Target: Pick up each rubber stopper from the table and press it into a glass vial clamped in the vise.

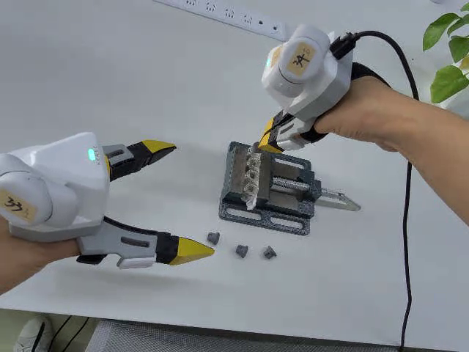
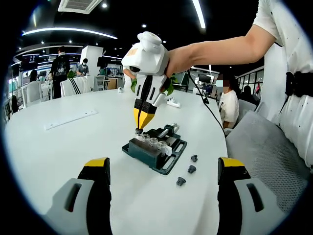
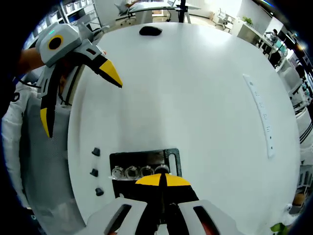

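Observation:
A dark vise (image 1: 272, 207) (image 2: 146, 151) (image 3: 172, 155) clamps a row of several glass vials (image 1: 251, 178) (image 3: 132, 172). My right gripper (image 1: 264, 144) (image 2: 140, 125) (image 3: 164, 179) points down on the end vial, shut on a dark rubber stopper (image 2: 139, 131) at the vial's mouth. Three loose stoppers (image 1: 213, 237) (image 1: 242, 251) (image 1: 270, 252) lie on the white table in front of the vise, seen also as stoppers (image 2: 191, 169) (image 3: 93, 172). My left gripper (image 1: 179, 198) (image 2: 164, 169) hovers open to the left of the vise, holding nothing.
A white power strip (image 1: 227, 15) (image 3: 259, 117) lies at the table's far side. The right gripper's black cable (image 1: 405, 220) hangs down the right. A plant (image 1: 447, 51) stands at the far right corner. The vise handle (image 1: 338, 198) sticks out rightward.

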Demonstrator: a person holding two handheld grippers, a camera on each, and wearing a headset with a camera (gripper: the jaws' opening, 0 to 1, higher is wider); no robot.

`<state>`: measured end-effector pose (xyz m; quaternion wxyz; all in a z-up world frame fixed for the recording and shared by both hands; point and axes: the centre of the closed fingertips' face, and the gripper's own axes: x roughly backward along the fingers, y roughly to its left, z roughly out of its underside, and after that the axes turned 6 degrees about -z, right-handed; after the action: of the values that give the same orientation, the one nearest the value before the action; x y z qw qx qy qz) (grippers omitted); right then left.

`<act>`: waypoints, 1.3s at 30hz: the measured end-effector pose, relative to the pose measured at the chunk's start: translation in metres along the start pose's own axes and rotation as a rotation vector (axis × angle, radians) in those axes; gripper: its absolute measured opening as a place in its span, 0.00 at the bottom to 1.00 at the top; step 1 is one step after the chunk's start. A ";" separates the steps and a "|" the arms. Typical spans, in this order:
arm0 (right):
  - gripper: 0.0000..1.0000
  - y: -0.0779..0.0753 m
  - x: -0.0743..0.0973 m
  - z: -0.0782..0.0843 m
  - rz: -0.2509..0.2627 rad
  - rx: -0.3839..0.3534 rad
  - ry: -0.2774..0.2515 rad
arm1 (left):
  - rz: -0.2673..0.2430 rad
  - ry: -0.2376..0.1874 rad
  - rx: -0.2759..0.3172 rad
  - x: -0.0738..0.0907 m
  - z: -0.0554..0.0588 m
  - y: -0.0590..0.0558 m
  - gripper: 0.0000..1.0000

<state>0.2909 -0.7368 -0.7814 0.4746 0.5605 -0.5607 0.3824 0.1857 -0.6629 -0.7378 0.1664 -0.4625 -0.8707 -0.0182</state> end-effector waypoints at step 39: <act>0.24 0.042 0.072 0.044 0.182 -0.224 -0.394 | 0.005 0.054 -0.092 0.012 -0.017 -0.022 0.92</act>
<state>0.2500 -0.7949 -0.7188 0.3792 0.5153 -0.7294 0.2422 0.1661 -0.6693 -0.7154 0.1684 -0.4712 -0.8629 -0.0704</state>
